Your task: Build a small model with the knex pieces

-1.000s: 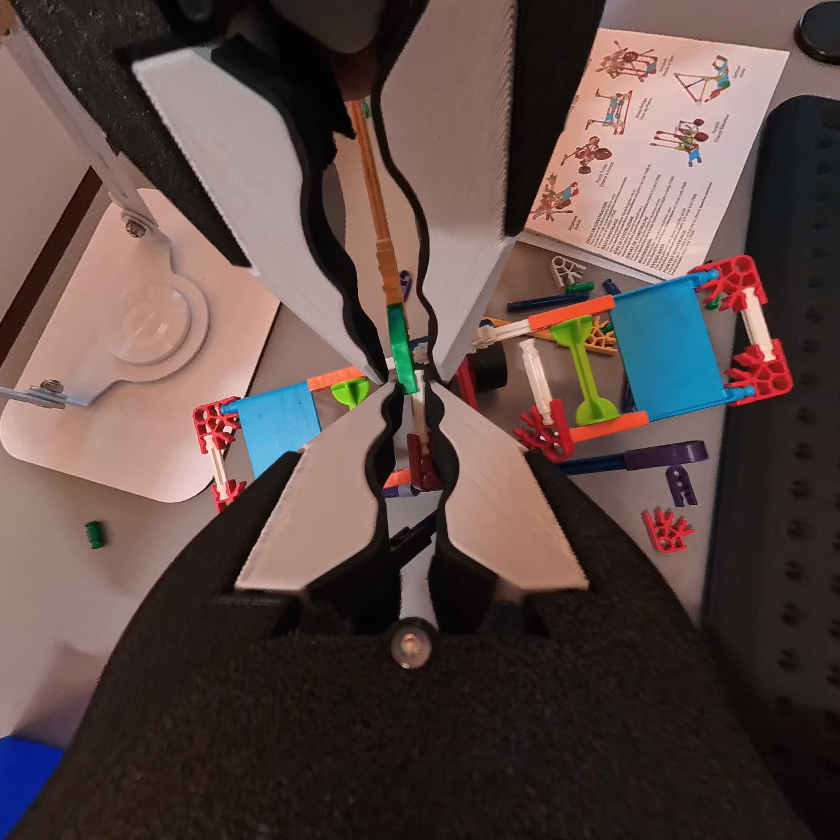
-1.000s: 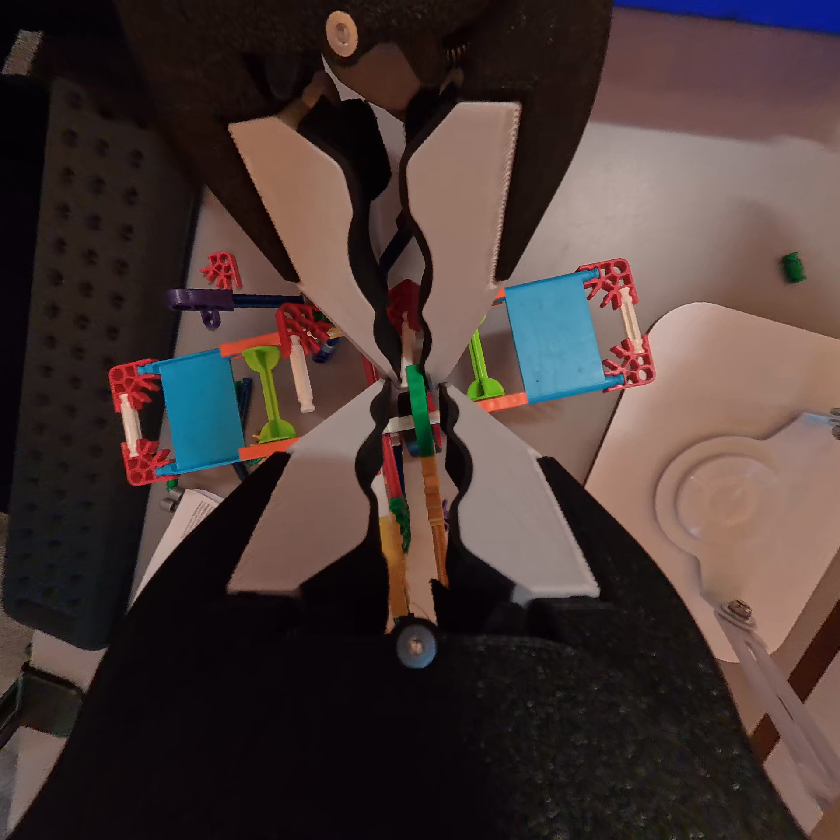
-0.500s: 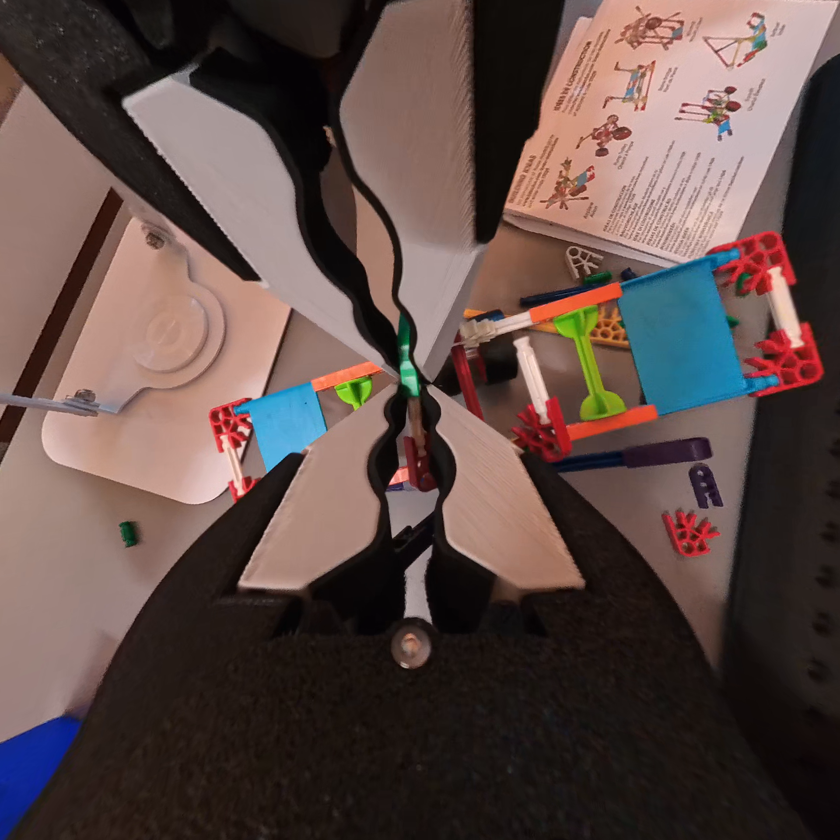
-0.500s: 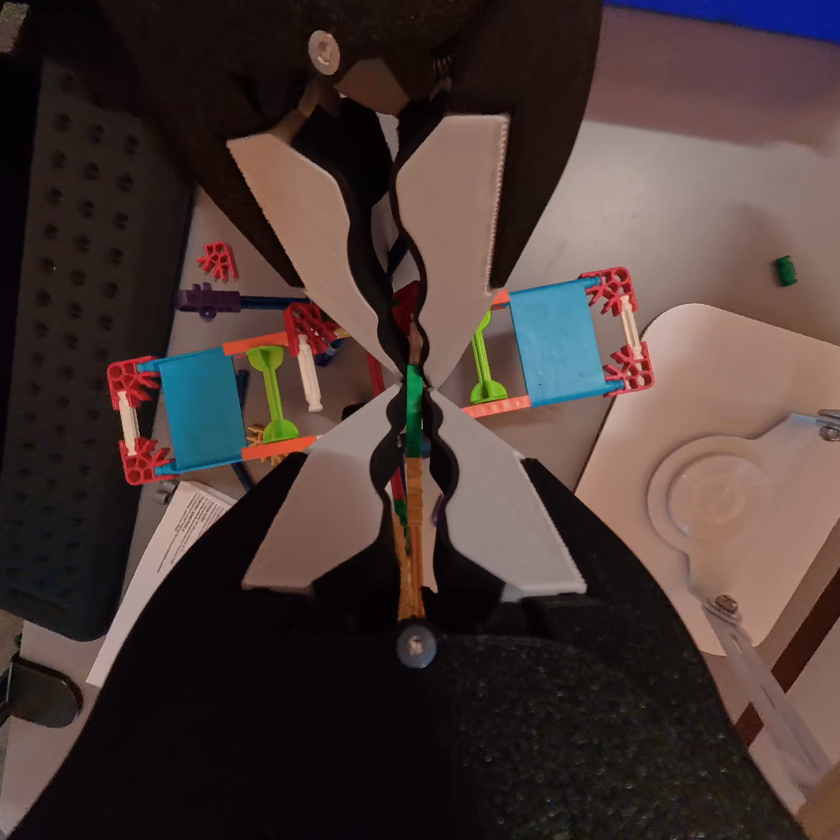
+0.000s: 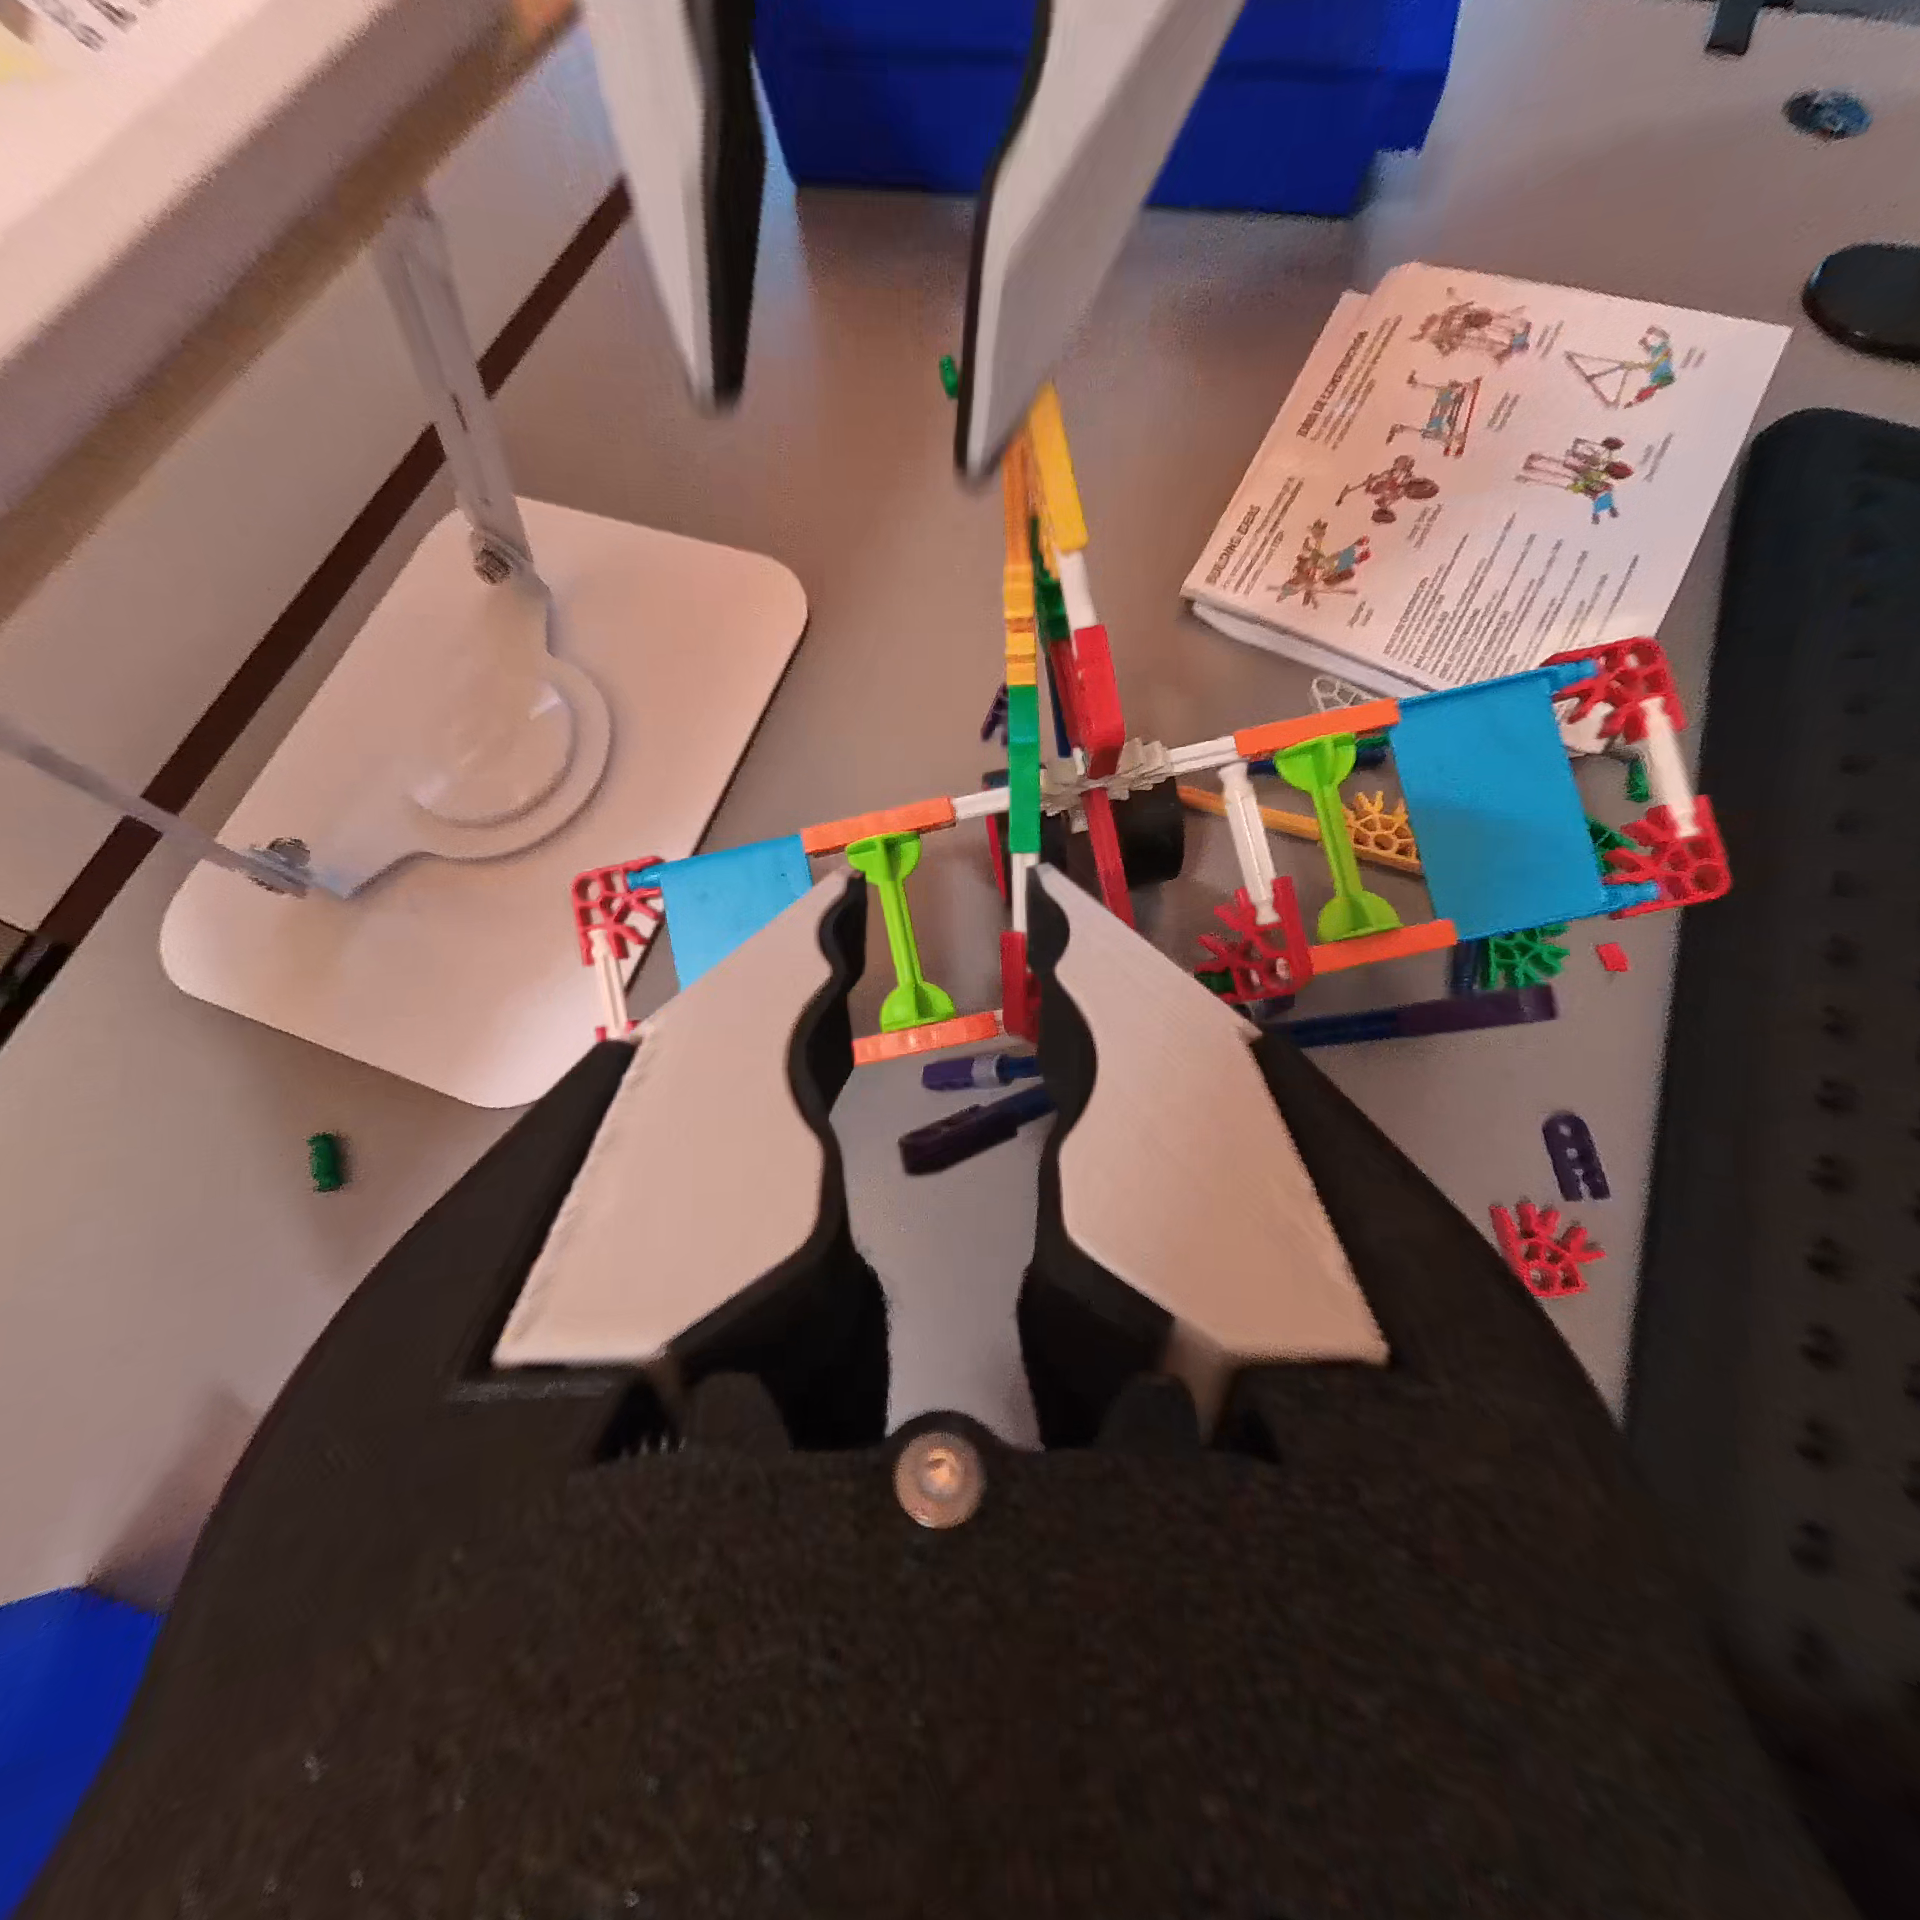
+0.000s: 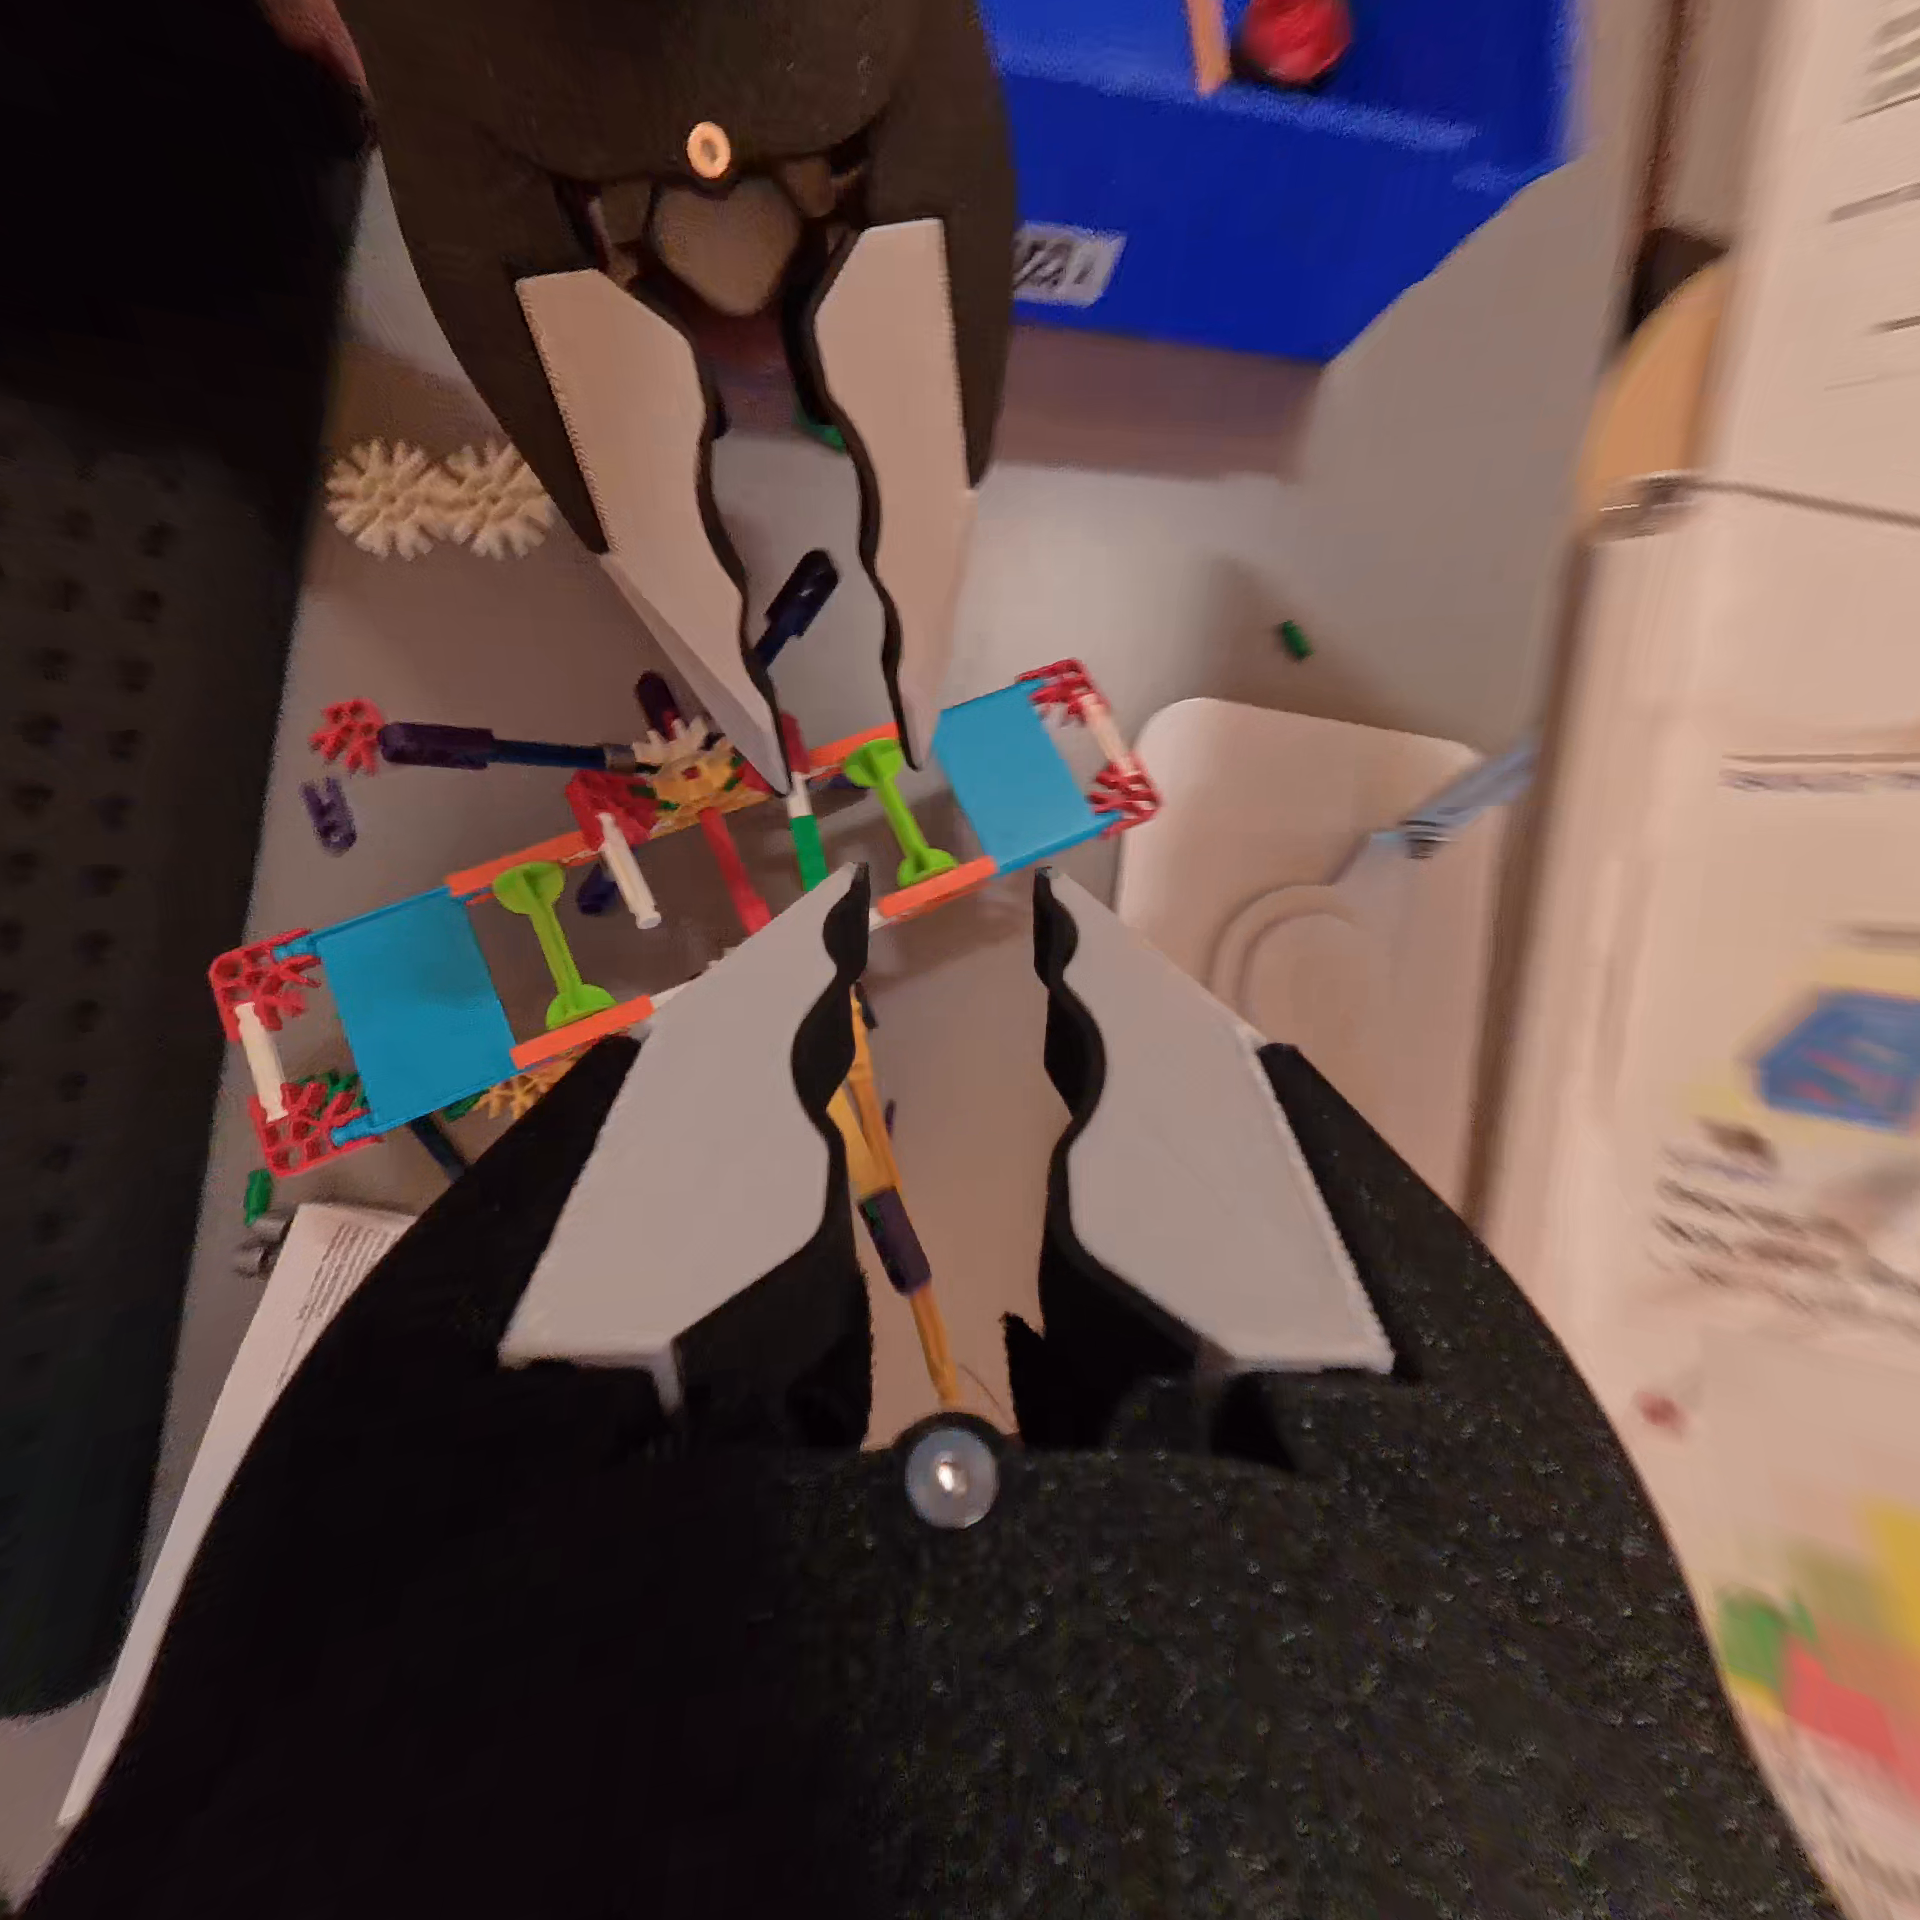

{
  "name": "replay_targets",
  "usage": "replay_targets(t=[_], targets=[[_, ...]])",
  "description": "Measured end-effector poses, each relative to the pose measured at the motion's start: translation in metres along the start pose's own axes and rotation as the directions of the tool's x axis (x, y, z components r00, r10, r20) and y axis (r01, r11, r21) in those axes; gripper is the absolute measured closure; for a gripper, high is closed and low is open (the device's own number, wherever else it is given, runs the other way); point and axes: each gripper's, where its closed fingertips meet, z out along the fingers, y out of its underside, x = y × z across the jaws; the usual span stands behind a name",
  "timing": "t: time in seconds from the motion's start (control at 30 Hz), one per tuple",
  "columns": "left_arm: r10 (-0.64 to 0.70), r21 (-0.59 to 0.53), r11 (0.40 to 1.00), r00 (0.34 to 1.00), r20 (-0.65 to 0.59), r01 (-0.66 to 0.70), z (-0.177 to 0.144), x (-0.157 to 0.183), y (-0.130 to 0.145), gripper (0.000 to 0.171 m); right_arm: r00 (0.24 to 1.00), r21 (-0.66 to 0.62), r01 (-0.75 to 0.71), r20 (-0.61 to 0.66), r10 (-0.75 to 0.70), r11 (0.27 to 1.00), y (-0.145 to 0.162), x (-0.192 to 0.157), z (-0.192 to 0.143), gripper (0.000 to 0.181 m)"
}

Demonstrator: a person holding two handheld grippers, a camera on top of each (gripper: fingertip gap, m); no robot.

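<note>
A toy model of plastic rods and connectors [image 5: 1039, 800] stands on the grey table. It has two blue panels [image 5: 1486, 800], red corner connectors, orange rods, lime spools and a central mast of yellow, green and red rods [image 5: 1039, 582]. My left gripper [image 5: 940, 883] is open and holds nothing. Its right fingertip [image 5: 1049, 894] is beside the mast's foot. My right gripper [image 6: 948, 883] is open and empty, just short of the model [image 6: 800, 831]. It also shows in the left wrist view [image 5: 852, 312], above the mast. The left gripper shows in the right wrist view [image 6: 847, 774].
An instruction leaflet [image 5: 1486, 478] lies at the back right. A white stand base [image 5: 499, 790] is to the left, and a black perforated mat [image 5: 1808, 935] is on the right. A blue bin [image 5: 1039, 94] is behind. Loose red [image 5: 1548, 1247], purple [image 5: 1574, 1153] and green [image 5: 324, 1158] pieces lie about. Tip to tip, the grippers are about 7 cm apart.
Both grippers were shut on the model's central mast. Both have opened, let go and pulled back. The model now stands on the table by itself.
</note>
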Motion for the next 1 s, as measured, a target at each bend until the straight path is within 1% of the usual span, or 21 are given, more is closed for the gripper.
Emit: replay_targets(t=[0.07, 0.1, 0.13, 0.2, 0.27, 0.33, 0.37, 0.4, 0.47, 0.5, 0.57, 0.63, 0.7, 0.73, 0.77, 0.93, 1.0], targets=[[-0.003, 0.028, 1.0, 0.999, -0.032, 0.004, -0.01, 0.004, -0.004, 0.142, 0.997, 0.07, -0.011, -0.075, 0.017, 0.998, -0.007, 0.001, -0.033, 0.15], [0.005, 0.022, 1.0, 0.999, -0.036, -0.005, -0.014, 0.007, -0.003, 0.142, 0.992, 0.084, -0.013, -0.123, 0.024, 0.996, -0.007, 0.001, -0.048, 0.15], [0.016, 0.009, 1.0, 0.999, -0.037, -0.016, -0.016, 0.009, -0.002, 0.142, 0.984, 0.071, -0.008, -0.176, 0.02, 0.997, -0.001, 0.0, -0.061, 0.15], [0.032, 0.001, 0.999, 0.998, -0.053, -0.032, -0.012, 0.017, -0.003, 0.14, 0.973, 0.048, 0.004, -0.232, 0.007, 0.999, 0.01, -0.01, -0.078, 0.15], [0.034, -0.053, 0.998, 0.999, -0.041, -0.036, 0.002, 0.019, 0.0, 0.141, 0.969, 0.058, -0.028, -0.244, 0.041, 0.998, 0.02, -0.024, -0.085, 0.151], [0.033, -0.118, 0.992, 0.999, -0.022, -0.035, 0.016, 0.018, 0.007, 0.146, 0.963, 0.033, -0.053, -0.264, 0.059, 0.998, 0.035, -0.033, -0.08, 0.151], [0.023, -0.141, 0.99, 0.999, -0.044, -0.029, 0.021, 0.022, 0.011, 0.15, 0.962, 0.022, -0.07, -0.264, 0.074, 0.997, 0.043, -0.035, -0.074, 0.151], [0.026, -0.154, 0.988, 0.999, -0.04, -0.032, 0.025, 0.022, 0.013, 0.156, 0.962, 0.012, -0.082, -0.26, 0.082, 0.997, 0.051, -0.037, -0.067, 0.15], [0.027, -0.156, 0.987, 0.999, -0.04, -0.033, 0.029, 0.022, 0.013, 0.166, 0.947, -0.013, -0.076, -0.313, 0.068, 0.997, 0.064, -0.029, -0.051, 0.146], [0.031, -0.147, 0.988, 0.998, -0.045, -0.037, 0.03, 0.023, 0.011, 0.165, 0.944, -0.027, -0.054, -0.327, 0.043, 0.998, 0.069, -0.025, -0.042, 0.144], [0.038, -0.141, 0.989, 0.998, -0.041, -0.043, 0.031, 0.023, 0.009, 0.166, 0.933, -0.011, 0.014, -0.359, -0.017, 1.0, 0.068, -0.017, -0.027, 0.144], [0.042, -0.139, 0.989, 0.999, -0.032, -0.046, 0.032, 0.022, 0.008, 0.166, 0.948, -0.055, 0.01, -0.316, -0.027, 0.998, 0.075, -0.016, -0.011, 0.146], [0.028, -0.134, 0.99, 0.999, -0.027, -0.031, 0.032, 0.021, 0.007, 0.166, 0.959, -0.081, 0.008, -0.282, -0.03, 0.997, 0.079, -0.016, -0.001, 0.153], [0.014, -0.123, 0.992, 1.0, -0.024, -0.017, 0.032, 0.02, 0.006, 0.167, 0.963, -0.086, 0.004, -0.27, -0.027, 0.996, 0.078, -0.016, 0.001, 0.155], [-0.002, -0.123, 0.992, 1.0, -0.029, -0.001, 0.032, 0.019, 0.006, 0.167, 0.963, -0.089, 0.003, -0.268, -0.026, 0.996, 0.077, -0.015, 0.0, 0.162], [-0.06, -0.1, 0.993, 0.998, -0.008, 0.059, 0.031, 0.012, 0.006, 0.168, 0.967, -0.102, -0.008, -0.255, -0.018, 0.995, 0.077, -0.015, -0.001, 0.165], [-0.084, -0.084, 0.993, 0.996, -0.022, 0.082, 0.03, 0.012, 0.003, 0.168, 0.968, -0.111, -0.015, -0.251, -0.013, 0.994, 0.079, -0.016, -0.001, 0.166]])
